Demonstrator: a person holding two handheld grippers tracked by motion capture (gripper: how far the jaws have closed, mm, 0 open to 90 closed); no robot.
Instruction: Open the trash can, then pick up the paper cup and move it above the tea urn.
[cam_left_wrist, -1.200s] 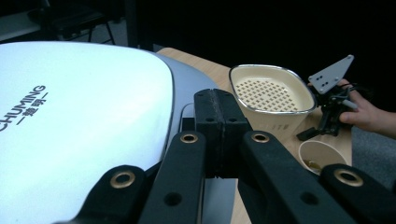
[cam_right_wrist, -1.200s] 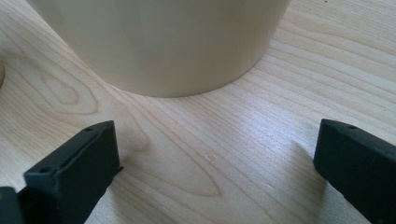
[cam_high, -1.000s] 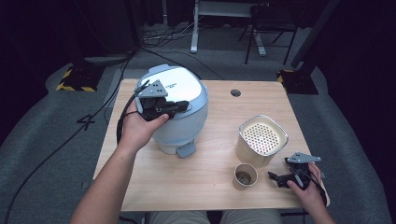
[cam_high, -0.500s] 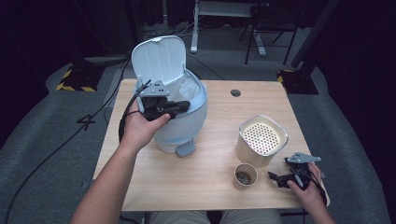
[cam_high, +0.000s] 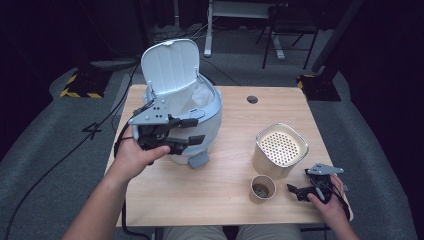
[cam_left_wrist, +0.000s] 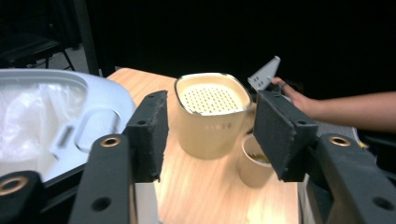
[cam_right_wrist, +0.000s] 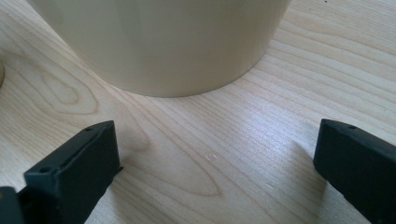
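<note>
The lid of the white bin (cam_high: 182, 117) at the bench's (cam_high: 220, 200) left now stands upright, its liner exposed. The left hand-held gripper (cam_high: 192, 131) hovers spread at its front; the right hand-held gripper (cam_high: 295, 190) rests spread beside the paper cup (cam_high: 262, 189), likely bound for the bin.

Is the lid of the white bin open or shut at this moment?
Open. The lid stands upright behind the white bin, and the clear liner bag inside is exposed.
</note>
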